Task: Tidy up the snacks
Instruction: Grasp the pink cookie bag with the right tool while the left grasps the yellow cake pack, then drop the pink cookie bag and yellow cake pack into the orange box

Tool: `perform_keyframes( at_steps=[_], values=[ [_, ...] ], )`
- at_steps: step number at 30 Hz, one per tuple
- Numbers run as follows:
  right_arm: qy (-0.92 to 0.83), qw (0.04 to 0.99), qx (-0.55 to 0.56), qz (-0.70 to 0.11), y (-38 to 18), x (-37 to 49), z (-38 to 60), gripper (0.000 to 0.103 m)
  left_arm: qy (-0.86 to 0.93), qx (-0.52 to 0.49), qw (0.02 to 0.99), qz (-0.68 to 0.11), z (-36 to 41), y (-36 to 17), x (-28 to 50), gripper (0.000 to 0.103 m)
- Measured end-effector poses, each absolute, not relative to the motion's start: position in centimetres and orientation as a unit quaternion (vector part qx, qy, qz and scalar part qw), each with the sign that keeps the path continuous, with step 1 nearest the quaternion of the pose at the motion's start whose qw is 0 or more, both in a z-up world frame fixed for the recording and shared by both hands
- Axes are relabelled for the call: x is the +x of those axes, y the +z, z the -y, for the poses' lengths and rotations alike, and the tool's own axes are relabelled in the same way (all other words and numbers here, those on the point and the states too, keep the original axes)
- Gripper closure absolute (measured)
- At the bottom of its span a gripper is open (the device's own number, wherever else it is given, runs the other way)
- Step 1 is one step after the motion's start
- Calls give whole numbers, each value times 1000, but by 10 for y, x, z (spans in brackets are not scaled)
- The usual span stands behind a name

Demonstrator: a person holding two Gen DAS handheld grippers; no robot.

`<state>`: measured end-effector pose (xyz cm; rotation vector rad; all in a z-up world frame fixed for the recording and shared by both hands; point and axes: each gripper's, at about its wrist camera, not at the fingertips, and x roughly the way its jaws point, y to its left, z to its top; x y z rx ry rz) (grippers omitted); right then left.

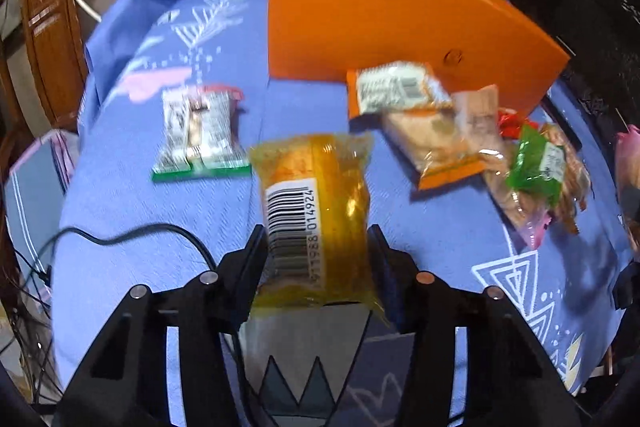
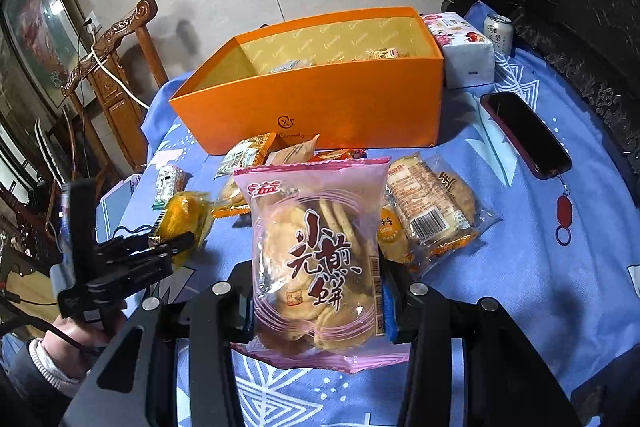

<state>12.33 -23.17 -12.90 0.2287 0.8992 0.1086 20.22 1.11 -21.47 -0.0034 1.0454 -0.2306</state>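
Observation:
My left gripper point(image 1: 316, 241) is shut on a yellow snack packet point(image 1: 320, 195) with a barcode, lifted above the blue patterned tablecloth point(image 1: 120, 195). The right wrist view shows that same gripper point(image 2: 178, 245) at the left with the yellow packet point(image 2: 186, 213), a hand point(image 2: 72, 335) below it. My right gripper point(image 2: 318, 291) is shut on a pink packet of round crackers point(image 2: 316, 247), held upright. Behind stands the open orange box point(image 2: 320, 103), with a few snacks inside; its wall point(image 1: 380, 19) fills the back of the left view.
Loose snack packets point(image 2: 432, 211) lie piled in front of the box. A green-and-white packet point(image 1: 200, 131) lies apart at the left. Right of the box are a tissue pack point(image 2: 460, 47), a can point(image 2: 498, 33) and a phone point(image 2: 524, 135). A black cable point(image 1: 132, 233) crosses the cloth.

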Motion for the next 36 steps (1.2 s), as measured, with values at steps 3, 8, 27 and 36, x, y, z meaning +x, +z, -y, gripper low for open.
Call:
perform_keyframes(
  at_steps=[3,8,27,36],
  values=[
    [52,893,109,-434,-128,122,232,58,-111,-5,858,-502,-10,-220,208,53],
    [50,895,107,-430,-126,119,233,58,-117,-15,862,-494,-14,-215,205,62],
    [46,945,101,-307,-42,173,244,58,-188,-53,923,-332,2,-47,234,63],
    [33,959,92,-267,-11,262,260,51,-186,-22,930,-317,53,-1,318,39]
  ],
)
